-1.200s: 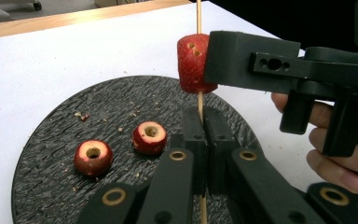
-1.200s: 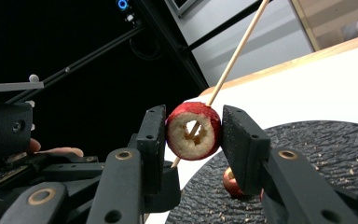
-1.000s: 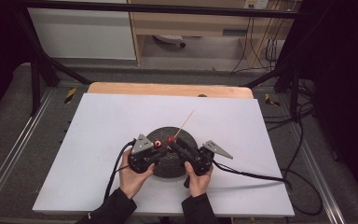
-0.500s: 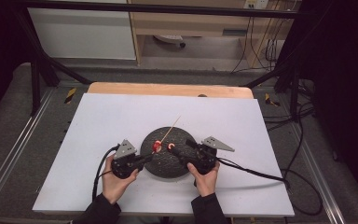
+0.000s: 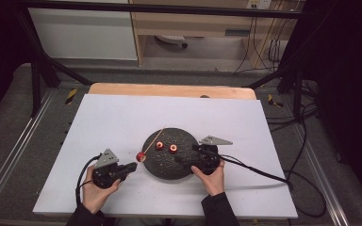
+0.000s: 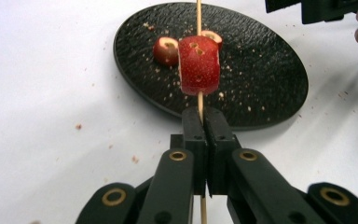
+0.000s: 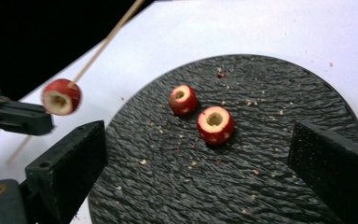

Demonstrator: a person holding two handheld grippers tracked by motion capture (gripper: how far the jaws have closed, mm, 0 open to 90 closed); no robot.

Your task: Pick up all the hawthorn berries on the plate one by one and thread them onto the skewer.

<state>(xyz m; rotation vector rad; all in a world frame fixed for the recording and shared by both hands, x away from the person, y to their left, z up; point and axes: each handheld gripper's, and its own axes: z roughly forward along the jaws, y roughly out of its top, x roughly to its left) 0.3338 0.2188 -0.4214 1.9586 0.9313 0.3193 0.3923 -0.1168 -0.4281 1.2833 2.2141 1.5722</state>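
A round black plate (image 5: 166, 167) lies on the white table, with two cored red fruit pieces (image 5: 160, 146) (image 5: 173, 149) on it. My left gripper (image 5: 133, 165) is shut on a thin wooden skewer (image 6: 198, 9) that carries a third red fruit piece (image 6: 198, 65) just beyond the jaws, beside the plate's left rim. In the right gripper view that skewered piece (image 7: 61, 96) hangs at the left. My right gripper (image 5: 179, 159) stands open over the plate (image 7: 242, 163), its jaws wide apart, the two loose pieces (image 7: 183, 99) (image 7: 215, 124) ahead of it.
Crumbs are scattered over the plate and on the white table surface (image 5: 113, 122) nearby. A wooden board edge (image 5: 169, 90) runs along the table's far side. Cables (image 5: 259, 172) trail right from my right gripper. Black frame legs stand at both sides.
My left gripper has drawn back to the left off the plate, taking the skewer and one fruit piece with it. The right gripper has stayed over the plate.
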